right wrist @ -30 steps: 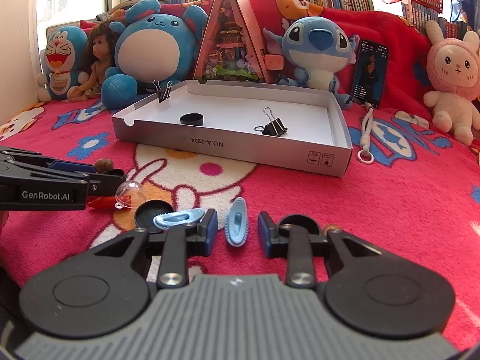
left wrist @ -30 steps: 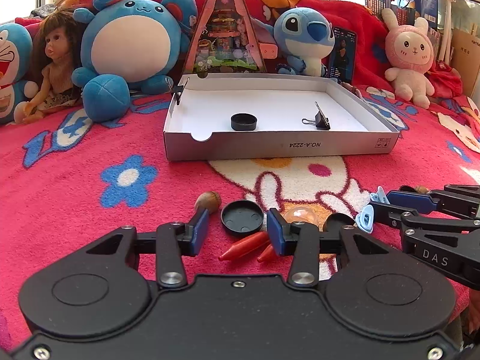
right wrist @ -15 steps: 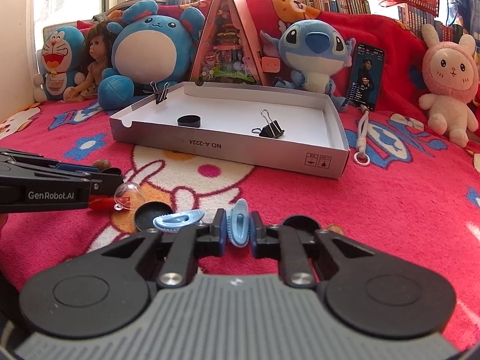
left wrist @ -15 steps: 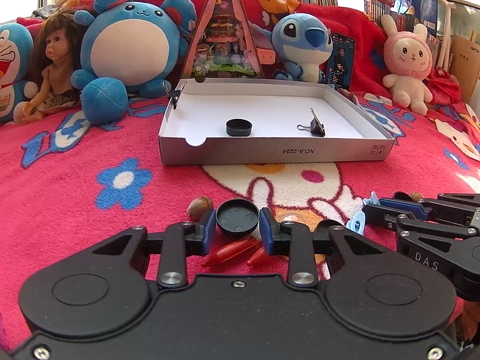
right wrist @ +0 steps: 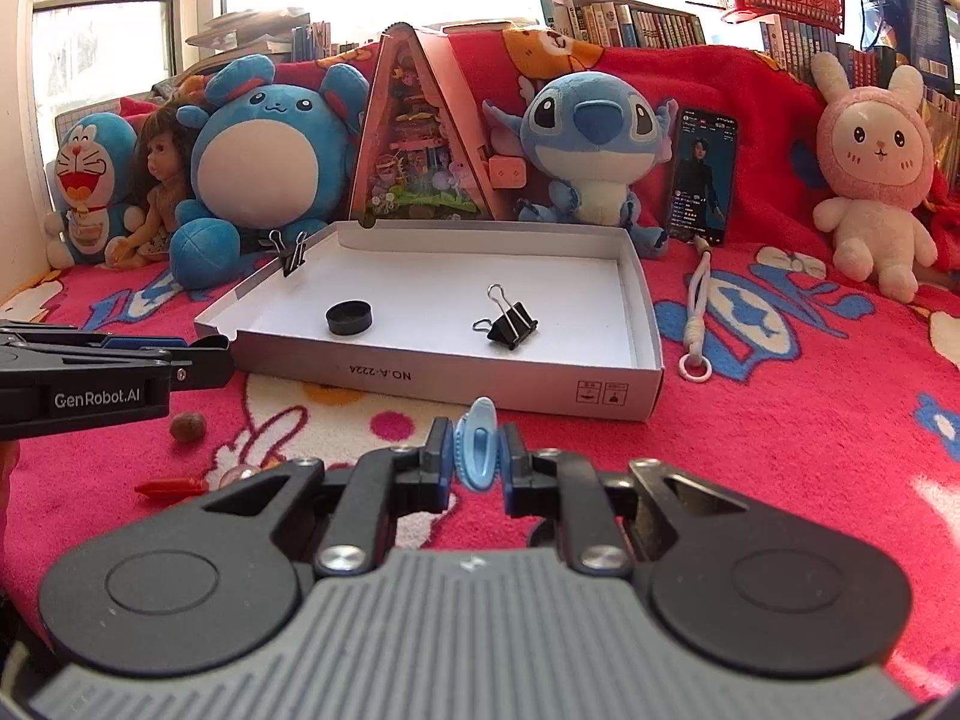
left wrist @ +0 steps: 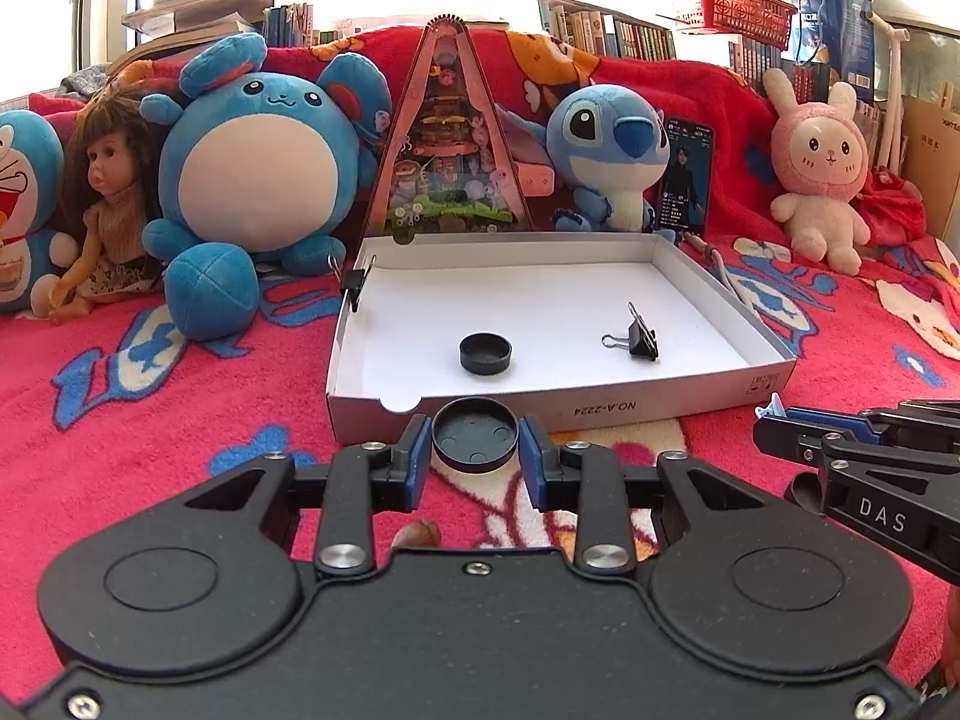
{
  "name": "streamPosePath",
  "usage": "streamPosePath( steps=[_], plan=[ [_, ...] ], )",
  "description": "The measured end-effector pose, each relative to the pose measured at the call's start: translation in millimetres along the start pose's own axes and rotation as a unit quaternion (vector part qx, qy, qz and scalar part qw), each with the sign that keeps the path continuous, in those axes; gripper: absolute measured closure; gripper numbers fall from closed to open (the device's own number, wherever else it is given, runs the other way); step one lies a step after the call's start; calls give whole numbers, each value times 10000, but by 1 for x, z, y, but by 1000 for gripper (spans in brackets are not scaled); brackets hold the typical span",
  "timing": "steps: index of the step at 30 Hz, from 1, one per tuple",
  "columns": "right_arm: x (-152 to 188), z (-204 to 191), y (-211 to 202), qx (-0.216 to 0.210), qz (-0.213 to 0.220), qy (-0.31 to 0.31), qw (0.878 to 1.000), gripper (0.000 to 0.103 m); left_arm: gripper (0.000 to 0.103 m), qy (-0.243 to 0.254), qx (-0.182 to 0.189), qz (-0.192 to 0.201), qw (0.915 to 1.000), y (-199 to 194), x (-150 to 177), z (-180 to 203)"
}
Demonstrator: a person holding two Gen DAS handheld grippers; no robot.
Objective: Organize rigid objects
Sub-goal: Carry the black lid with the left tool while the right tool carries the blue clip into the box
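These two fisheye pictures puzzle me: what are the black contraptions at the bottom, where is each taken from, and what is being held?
No robot here: a person holds a two-finger tool in each hand, each with a camera looking along its fingers. One picture comes from the left tool, the other from the right.

The left gripper is shut on a black cap, lifted just before the white cardboard tray. The right gripper is shut on a light blue clip.

Everything sits on a red patterned blanket. In the tray lie another black cap and a binder clip; a second binder clip is clamped on its wall. Loose on the blanket lie a walnut and a red crayon.
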State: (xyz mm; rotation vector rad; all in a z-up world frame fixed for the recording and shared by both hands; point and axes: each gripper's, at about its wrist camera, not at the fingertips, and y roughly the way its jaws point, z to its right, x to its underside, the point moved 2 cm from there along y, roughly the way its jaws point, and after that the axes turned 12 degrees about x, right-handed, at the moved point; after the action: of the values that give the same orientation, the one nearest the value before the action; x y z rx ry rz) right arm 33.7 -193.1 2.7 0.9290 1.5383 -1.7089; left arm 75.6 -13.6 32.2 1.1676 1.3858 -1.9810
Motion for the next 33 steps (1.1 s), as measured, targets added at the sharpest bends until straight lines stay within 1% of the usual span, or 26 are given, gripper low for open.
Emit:
streamPosePath(
  steps=[4, 8, 13, 18, 24, 30, 33],
  plan=[
    [-14, 6, 5, 127, 64, 135, 9998, 83, 73, -95, 42, 55, 9999, 8, -16, -6],
    [-27, 15, 17, 257, 23, 344, 9991, 83, 73, -144, -7, 82, 9999, 19, -31, -13],
    [-39, 23, 29, 361, -5, 487, 9982, 84, 73, -230, -53, -1, 9997, 33, -41, -20],
    [-47, 28, 42, 322, -130, 608, 9975, 83, 73, -269, -115, -81, 9995, 49, -46, -28],
    [-56, 38, 65, 260, -432, 935, 9943, 83, 73, -497, -204, -263, 9982, 73, -50, -43],
    [-63, 42, 89, 196, -798, 1185, 9895, 83, 73, -609, -268, -423, 9969, 95, -52, -52],
    [-65, 44, 103, 126, -999, 1384, 9852, 83, 73, -614, -333, -473, 9964, 104, -51, -53]
  ],
)
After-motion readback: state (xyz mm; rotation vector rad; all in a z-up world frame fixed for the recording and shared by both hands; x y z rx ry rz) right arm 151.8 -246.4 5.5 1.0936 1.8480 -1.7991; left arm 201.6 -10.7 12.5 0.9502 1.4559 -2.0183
